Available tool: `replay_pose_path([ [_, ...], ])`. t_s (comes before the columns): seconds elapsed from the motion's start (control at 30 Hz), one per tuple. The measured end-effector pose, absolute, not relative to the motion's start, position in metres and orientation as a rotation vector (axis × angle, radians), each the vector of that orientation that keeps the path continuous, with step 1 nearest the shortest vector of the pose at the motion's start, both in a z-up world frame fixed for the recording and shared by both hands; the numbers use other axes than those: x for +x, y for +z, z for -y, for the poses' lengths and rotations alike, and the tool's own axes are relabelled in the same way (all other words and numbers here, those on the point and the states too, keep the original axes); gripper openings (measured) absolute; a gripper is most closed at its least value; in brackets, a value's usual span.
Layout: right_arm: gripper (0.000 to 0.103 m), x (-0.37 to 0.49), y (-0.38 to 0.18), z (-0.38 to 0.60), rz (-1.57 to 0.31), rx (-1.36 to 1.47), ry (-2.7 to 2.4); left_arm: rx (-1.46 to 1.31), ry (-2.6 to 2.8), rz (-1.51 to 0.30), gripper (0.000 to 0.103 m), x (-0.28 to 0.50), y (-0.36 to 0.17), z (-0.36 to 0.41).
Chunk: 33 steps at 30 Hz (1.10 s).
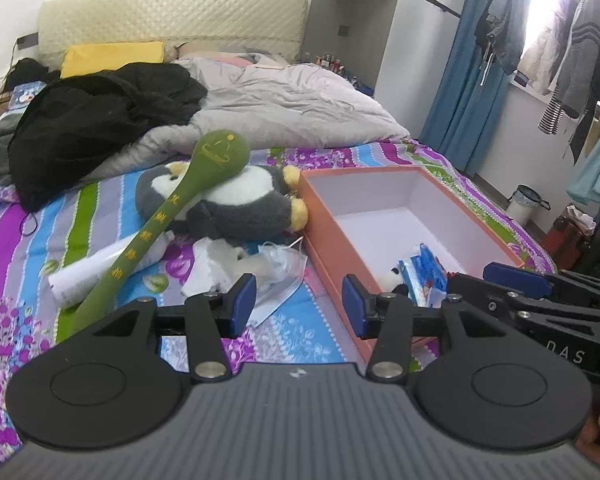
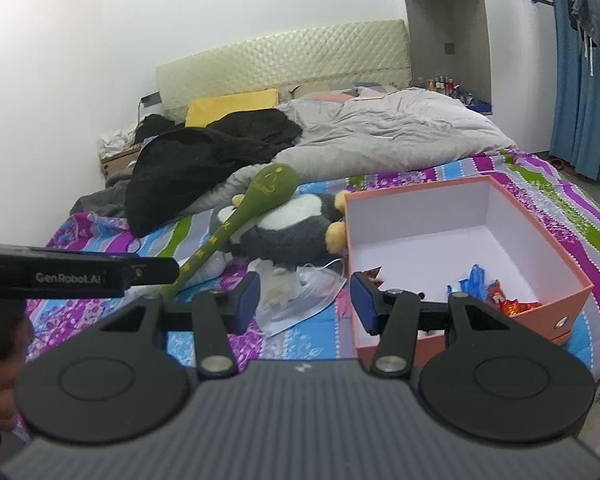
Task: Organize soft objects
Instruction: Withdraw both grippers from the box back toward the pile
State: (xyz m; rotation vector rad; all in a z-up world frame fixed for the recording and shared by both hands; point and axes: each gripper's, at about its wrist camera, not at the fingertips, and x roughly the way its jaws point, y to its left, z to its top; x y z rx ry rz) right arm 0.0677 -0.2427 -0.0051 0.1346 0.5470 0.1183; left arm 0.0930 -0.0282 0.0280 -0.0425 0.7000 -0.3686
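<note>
From the left wrist, the left gripper (image 1: 299,306) stands with its jaws apart and nothing between them, hovering over the striped floral bedsheet (image 1: 36,220). At about eleven o'clock from it lies the plush penguin (image 1: 236,200), on its back just beside the left wall of the orange box (image 1: 332,240), with a green plush mallet (image 1: 172,216) leaning across its belly. Both look light, squashy and unbreakable; the penguin likely takes a pinch best at a foot or wing, the mallet along its thin handle, since the fat bodies would bulge out of the pads. Crumpled clear plastic bags (image 1: 276,268) lie just ahead and could snag. At two o'clock the right gripper (image 1: 512,276) reaches in over the box's near corner. From the right wrist, the right gripper (image 2: 305,304) is likewise open and empty, with the box (image 2: 500,320) at one o'clock holding a few small wrapped items, the penguin (image 2: 292,232) at twelve. The bed is soft and uneven, heaped with a grey duvet (image 2: 380,136) and black clothing (image 2: 204,160).
</note>
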Motion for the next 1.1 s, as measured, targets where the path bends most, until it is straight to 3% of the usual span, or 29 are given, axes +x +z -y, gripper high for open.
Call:
replay_pose_path([
  [1.1, 0.053, 0.065, -0.067, 0.177, -0.710, 0.058, 0.232, -0.142, -0.203, -0.833, 0.054, 0.057, -0.063, -0.045],
])
